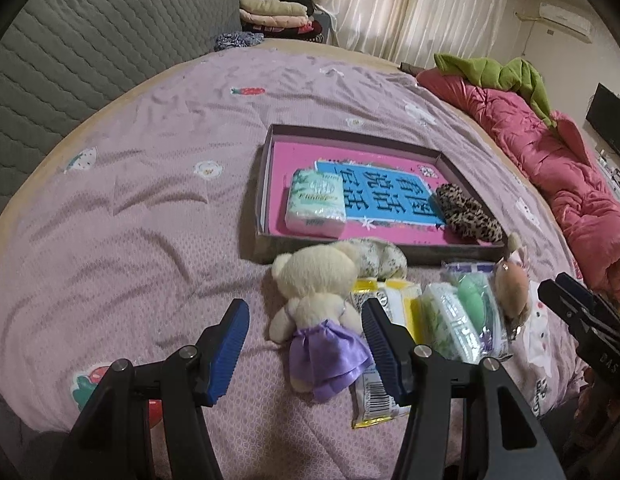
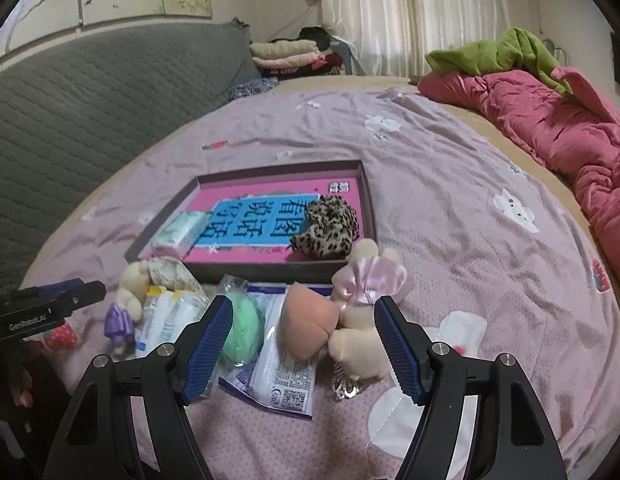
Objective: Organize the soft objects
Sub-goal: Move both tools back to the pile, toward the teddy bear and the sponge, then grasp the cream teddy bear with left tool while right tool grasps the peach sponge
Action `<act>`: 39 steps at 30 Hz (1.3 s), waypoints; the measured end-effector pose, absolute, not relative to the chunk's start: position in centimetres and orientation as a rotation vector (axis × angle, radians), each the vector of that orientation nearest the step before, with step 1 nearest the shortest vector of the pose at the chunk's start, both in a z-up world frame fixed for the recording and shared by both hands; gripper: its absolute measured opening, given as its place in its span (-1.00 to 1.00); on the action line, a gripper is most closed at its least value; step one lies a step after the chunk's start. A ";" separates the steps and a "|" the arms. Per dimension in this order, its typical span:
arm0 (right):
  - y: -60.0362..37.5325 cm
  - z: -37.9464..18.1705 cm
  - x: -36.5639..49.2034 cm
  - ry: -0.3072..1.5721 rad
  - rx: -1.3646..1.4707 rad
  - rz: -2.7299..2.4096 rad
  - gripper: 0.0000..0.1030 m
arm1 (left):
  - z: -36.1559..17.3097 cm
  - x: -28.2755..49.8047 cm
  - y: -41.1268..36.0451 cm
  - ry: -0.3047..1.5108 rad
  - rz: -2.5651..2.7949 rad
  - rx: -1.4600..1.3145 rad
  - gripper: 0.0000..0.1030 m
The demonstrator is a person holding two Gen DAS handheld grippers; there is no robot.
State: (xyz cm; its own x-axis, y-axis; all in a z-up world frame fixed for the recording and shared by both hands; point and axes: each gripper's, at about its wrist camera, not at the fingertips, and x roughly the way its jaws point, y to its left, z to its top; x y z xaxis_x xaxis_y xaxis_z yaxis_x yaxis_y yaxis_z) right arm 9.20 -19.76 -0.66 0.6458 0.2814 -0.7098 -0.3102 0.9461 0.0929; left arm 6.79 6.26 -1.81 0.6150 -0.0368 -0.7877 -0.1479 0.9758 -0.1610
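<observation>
Cream plush bear in shiny purple satin dress (image 1: 315, 316) lies face-down on pink bedsheet (image 1: 150, 220), just in front of shallow dark cardboard tray w/ magenta floor (image 1: 270, 148). Left gripper (image 1: 306, 344) jaws wide apart astride it, not touching. Right gripper (image 2: 304, 344) also spread, over peach plush w/ pink bow (image 2: 349, 320). In tray: soft tissue pack (image 1: 315, 204), leopard fabric (image 1: 465, 212), blue label "看图说话".

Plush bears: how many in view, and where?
2. Cream plush bear in purple satin dress lies on the bedspread between the open left tongs. Cream plush bear with pink satin bow lies by the tray's near-right corner. Others may be hidden.
</observation>
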 end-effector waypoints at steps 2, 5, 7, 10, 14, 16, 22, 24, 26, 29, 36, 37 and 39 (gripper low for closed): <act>-19.5 -1.1 9.5 0.812 -0.048 0.335 0.46 | -2.3 7.0 6.3 0.914 0.060 -0.216 0.13; -19.3 -1.8 10.0 0.834 -0.068 0.330 0.45 | -3.2 7.4 6.6 0.940 0.051 -0.239 0.13; -19.2 -2.2 10.3 0.842 -0.079 0.327 0.43 | -3.7 7.7 6.7 0.951 0.044 -0.249 0.13; -19.0 -2.8 10.9 0.858 -0.090 0.329 0.21 | -4.3 8.1 6.8 0.965 0.043 -0.260 0.13; -18.7 -3.6 11.6 0.880 -0.100 0.324 0.05 | -5.0 8.5 6.9 0.976 0.041 -0.275 0.13; -18.4 -3.9 11.8 0.884 -0.115 0.331 -0.07 | -5.2 8.8 6.9 0.980 0.035 -0.282 0.13; -17.5 -4.6 12.1 0.885 -0.166 0.339 -0.22 | -6.1 9.6 7.2 0.991 0.020 -0.327 0.13; -17.5 -4.6 12.2 0.884 -0.167 0.340 -0.24 | -6.4 9.9 7.2 1.000 0.010 -0.338 0.14; -17.5 -4.6 12.2 0.882 -0.160 0.342 -0.25 | -6.9 10.2 7.3 1.008 0.004 -0.358 0.14; -17.6 -4.5 12.2 0.882 -0.154 0.342 -0.25 | -7.3 10.5 7.8 1.013 -0.009 -0.408 0.13; -17.6 -3.7 12.0 0.854 -0.137 0.357 -0.25 | -7.2 10.4 7.9 1.002 -0.040 -0.442 -0.09; -17.6 -3.5 11.9 0.847 -0.136 0.362 -0.26 | -6.9 10.3 7.8 0.992 -0.041 -0.435 -0.10; -17.5 -3.2 11.7 0.835 -0.131 0.371 -0.26 | -6.3 9.9 7.6 0.973 -0.048 -0.429 -0.11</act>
